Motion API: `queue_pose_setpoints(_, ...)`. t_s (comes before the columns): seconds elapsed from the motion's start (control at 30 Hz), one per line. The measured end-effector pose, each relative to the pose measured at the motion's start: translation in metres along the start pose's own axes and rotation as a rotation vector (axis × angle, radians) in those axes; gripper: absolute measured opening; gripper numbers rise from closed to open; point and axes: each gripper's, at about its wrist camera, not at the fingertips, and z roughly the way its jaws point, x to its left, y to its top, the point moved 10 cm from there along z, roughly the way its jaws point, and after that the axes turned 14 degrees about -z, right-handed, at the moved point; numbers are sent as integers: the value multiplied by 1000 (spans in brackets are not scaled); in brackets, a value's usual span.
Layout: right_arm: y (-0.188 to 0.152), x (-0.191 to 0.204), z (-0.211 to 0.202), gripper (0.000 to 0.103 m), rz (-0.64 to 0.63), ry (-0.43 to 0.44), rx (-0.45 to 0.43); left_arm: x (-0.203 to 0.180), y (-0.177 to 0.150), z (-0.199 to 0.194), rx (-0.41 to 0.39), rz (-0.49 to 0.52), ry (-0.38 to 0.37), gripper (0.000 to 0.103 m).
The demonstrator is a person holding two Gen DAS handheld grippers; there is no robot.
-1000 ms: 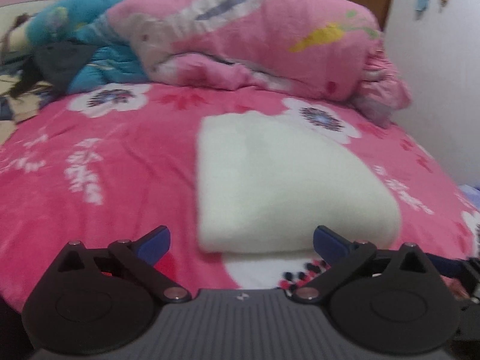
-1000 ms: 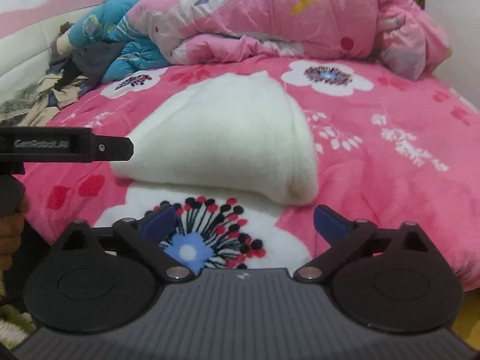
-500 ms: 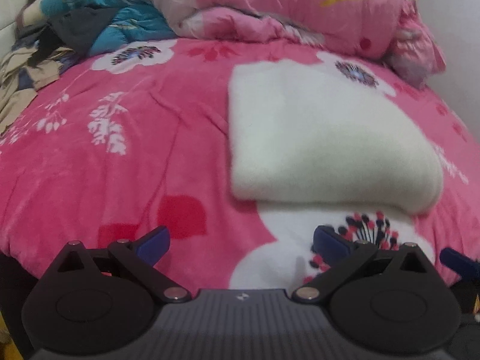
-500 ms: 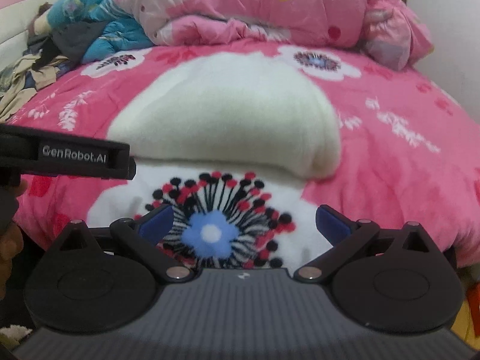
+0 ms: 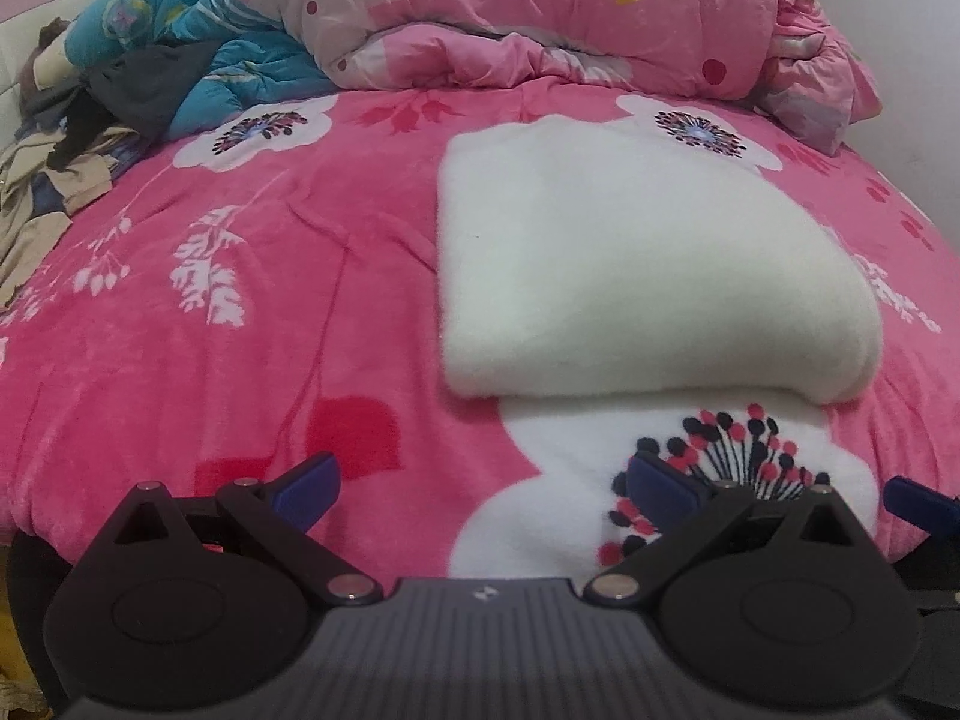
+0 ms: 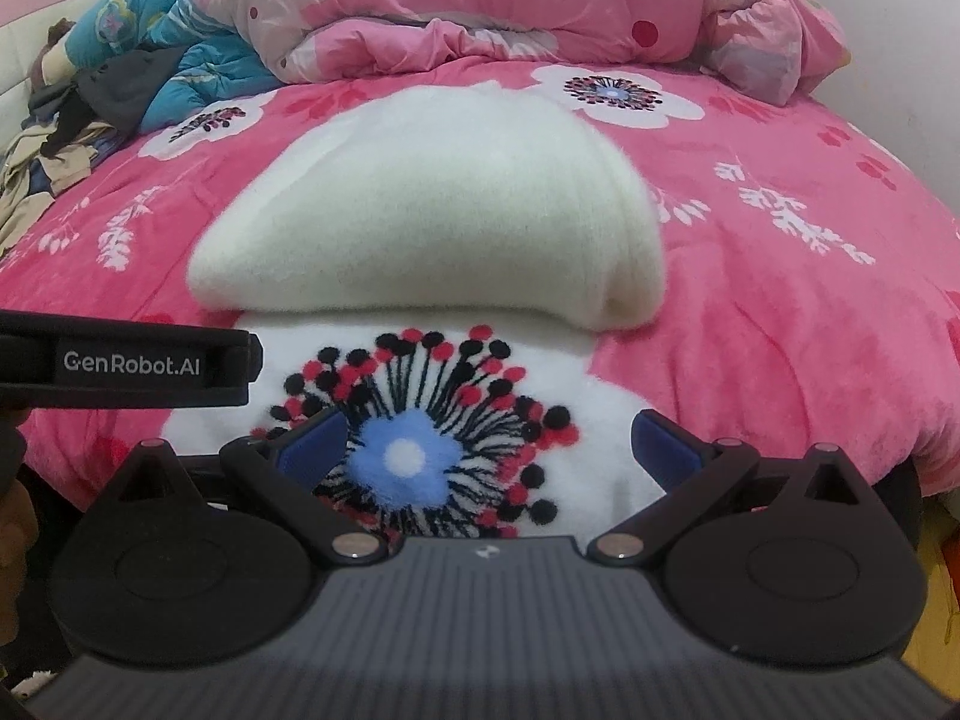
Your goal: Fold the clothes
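Note:
A cream white knitted garment point(image 5: 630, 264) lies folded in a flat rectangle on the pink flowered bed cover point(image 5: 228, 324). It also shows in the right wrist view point(image 6: 432, 222), in the middle of the bed. My left gripper point(image 5: 483, 483) is open and empty, held off the bed's near edge, apart from the garment. My right gripper point(image 6: 486, 441) is open and empty over the big flower print at the near edge. The left gripper's body point(image 6: 132, 366) shows at the left of the right wrist view.
A crumpled pink quilt point(image 5: 540, 6) and a blue quilt point(image 5: 198, 42) are heaped at the head of the bed. Dark and beige clothes point(image 5: 66, 138) lie at the far left. A white wall point(image 5: 900, 48) stands at the right.
Both grippers have pulled back toward the bed's near edge and stayed open. The folded garment has not moved.

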Motion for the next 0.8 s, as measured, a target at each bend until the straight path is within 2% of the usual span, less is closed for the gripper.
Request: queue_pose_setpoints(0.8,-7,3,6,102,0,34,30,15,-2,5,36,-73,17,102)
